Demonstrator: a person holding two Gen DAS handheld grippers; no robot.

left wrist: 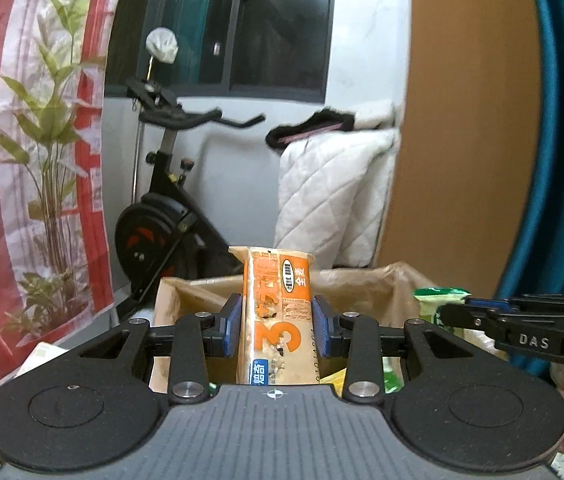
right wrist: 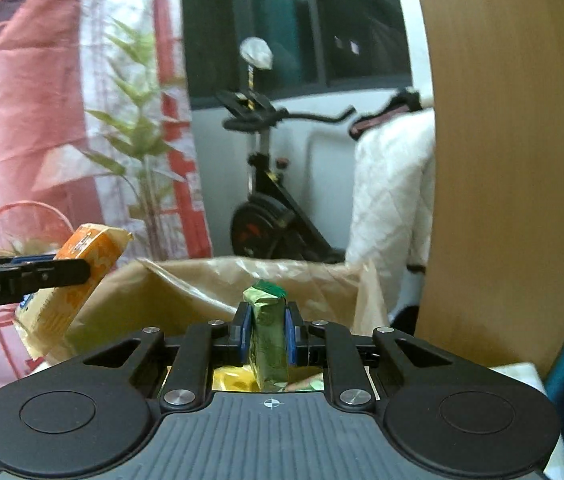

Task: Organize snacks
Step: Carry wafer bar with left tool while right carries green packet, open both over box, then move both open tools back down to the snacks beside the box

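the brown bag (left wrist: pixel 186 292) is the big thing to look at here. it stands open, and some yellow and green packs (right wrist: pixel 234 380) lie down inside it.

the left tongs (left wrist: pixel 276 330) are squeezed tight on an orange snack bar (left wrist: pixel 274 312). the bar stands up tall, just above the near edge of the bag. from the right camera the same orange bar (right wrist: pixel 82 272) hangs tilted, over the left side of the bag.

the right tongs (right wrist: pixel 268 338) are squeezed tight on a small green snack pack (right wrist: pixel 268 336). it sits upright, above the middle of the bag. in the left camera the right tongs (left wrist: pixel 452 312) reach in over the right side of the bag.

i think this step is dropping snacks into the bag. both snacks are up in the air, not let go yet.

next, each hand may need to go lower into the bag mouth, then open its tongs so the snack falls in. the two tongs are near each other, so they should not bump.
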